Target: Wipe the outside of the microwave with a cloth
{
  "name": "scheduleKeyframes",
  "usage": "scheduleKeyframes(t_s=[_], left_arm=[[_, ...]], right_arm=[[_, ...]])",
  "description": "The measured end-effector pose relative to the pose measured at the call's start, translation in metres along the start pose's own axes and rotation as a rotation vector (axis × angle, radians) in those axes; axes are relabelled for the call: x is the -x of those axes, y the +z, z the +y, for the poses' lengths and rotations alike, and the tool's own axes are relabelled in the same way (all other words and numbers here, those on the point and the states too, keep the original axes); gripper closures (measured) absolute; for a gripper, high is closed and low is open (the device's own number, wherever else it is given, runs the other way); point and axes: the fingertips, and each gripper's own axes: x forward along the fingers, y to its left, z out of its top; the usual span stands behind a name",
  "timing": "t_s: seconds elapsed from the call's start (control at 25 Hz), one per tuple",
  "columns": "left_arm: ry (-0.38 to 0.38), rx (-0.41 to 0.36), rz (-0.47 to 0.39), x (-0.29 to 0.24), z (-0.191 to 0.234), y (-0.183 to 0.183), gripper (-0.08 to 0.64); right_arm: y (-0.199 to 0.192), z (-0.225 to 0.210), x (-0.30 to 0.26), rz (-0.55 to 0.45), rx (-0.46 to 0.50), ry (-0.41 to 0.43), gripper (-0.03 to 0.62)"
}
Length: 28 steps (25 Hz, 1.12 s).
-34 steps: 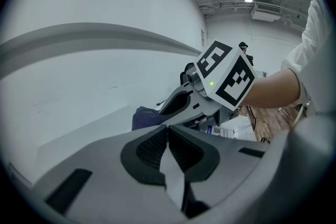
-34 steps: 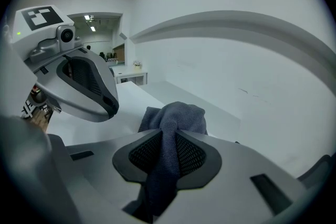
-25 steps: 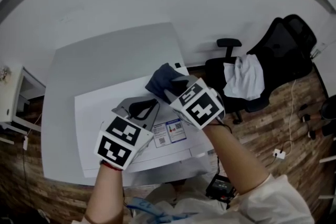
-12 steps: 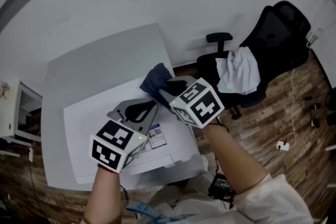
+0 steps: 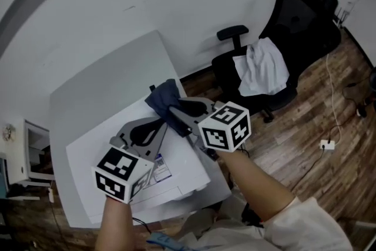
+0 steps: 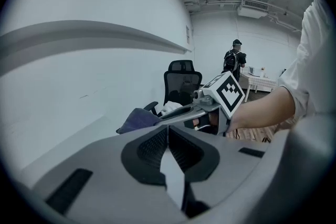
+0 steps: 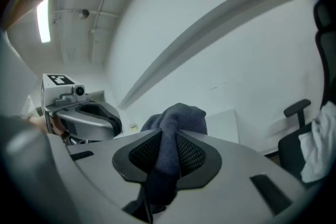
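head view: the front of the microwave (image 5: 88, 153), a white box with a printed sticker near its edge, is hidden from sight, and part of its top is covered by both grippers; whether the cloth (image 5: 161, 96) presses on the far edge of that top cannot be told; the right gripper (image 5: 171, 110) is closed on the dark, bunched cloth; the left gripper (image 5: 164, 128) is held just beside it above the microwave's top; a black office chair (image 5: 299, 14) draped with a white garment (image 5: 258, 70) is seen on the wood-plank floor.

left gripper view: the microwave is hidden behind the gripper's smooth grey body; the ribbed black pads are brought together at their tips with nothing between them, only a pale wedge lower down; a distant person (image 6: 234, 57) is too small to be made out.

right gripper view: the jaws are clamped on a fold of soft, dark blue knitted cloth, which is pushed up in a rounded hump beyond the mesh-textured pads; the chair is cut off at the right edge.
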Motion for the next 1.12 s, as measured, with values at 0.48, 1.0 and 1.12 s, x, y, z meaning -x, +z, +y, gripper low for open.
scheduleKeyframes(t_s=[0.48,1.0,1.12], left_arm=[[-0.064,-0.036,0.039,-0.038,-0.017,0.011,0.551],[-0.116,-0.03,0.03,-0.059,-0.039,0.016,0.551],[-0.142,-0.044,0.026,-0.057,-0.051,0.016,0.549]], right_arm=[[-0.033,-0.036,0.0,0.106,-0.245,-0.037,0.5],[-0.047,-0.024,0.016,0.182,-0.293,0.11,0.5],[-0.054,-0.011,0.031,0.207,-0.261,0.15,0.5]])
